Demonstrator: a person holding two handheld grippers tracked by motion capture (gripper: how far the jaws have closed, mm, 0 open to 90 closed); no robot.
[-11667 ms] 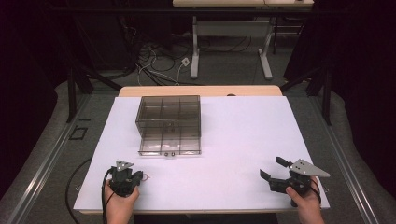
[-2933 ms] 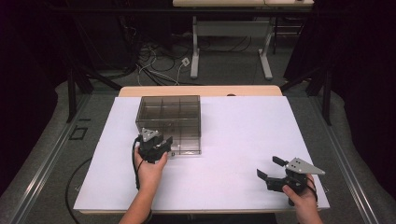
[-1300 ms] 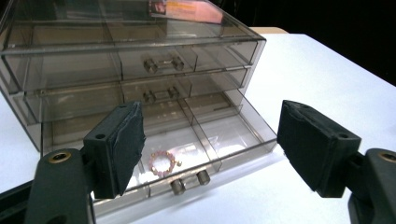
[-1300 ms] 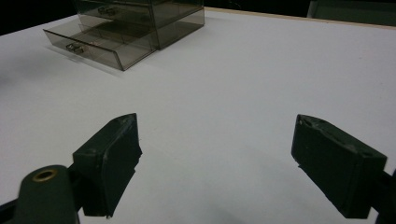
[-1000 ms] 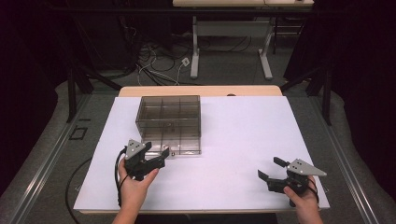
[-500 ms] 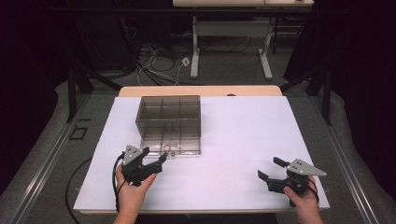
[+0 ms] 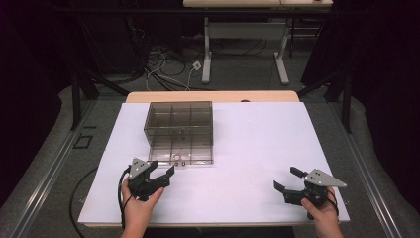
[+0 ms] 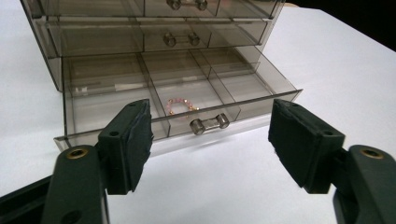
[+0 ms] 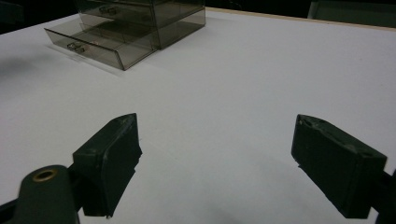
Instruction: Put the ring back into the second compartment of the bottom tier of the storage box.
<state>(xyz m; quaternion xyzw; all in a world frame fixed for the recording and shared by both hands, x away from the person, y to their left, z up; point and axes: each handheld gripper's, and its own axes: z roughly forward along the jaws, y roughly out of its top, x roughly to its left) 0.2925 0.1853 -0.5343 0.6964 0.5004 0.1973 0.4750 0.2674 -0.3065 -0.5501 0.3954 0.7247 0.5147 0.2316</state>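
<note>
Reaching into the pulled-out bottom drawer (image 8: 177, 100) of the cabinet (image 7: 179, 130) near the table's far-left corner, the empty wide-open left claw (image 8: 210, 133) should narrow over the middle compartment's bracelet (image 8: 181, 105), clearing the handle (image 8: 208, 124); right claw (image 9: 219, 163) gapes idle.

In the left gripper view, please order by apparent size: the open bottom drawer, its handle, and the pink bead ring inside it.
1. Open bottom drawer, by far the largest.
2. Pink bead ring and drawer handle look about alike. The handle is nearer the camera, so I will not rank them.
</note>
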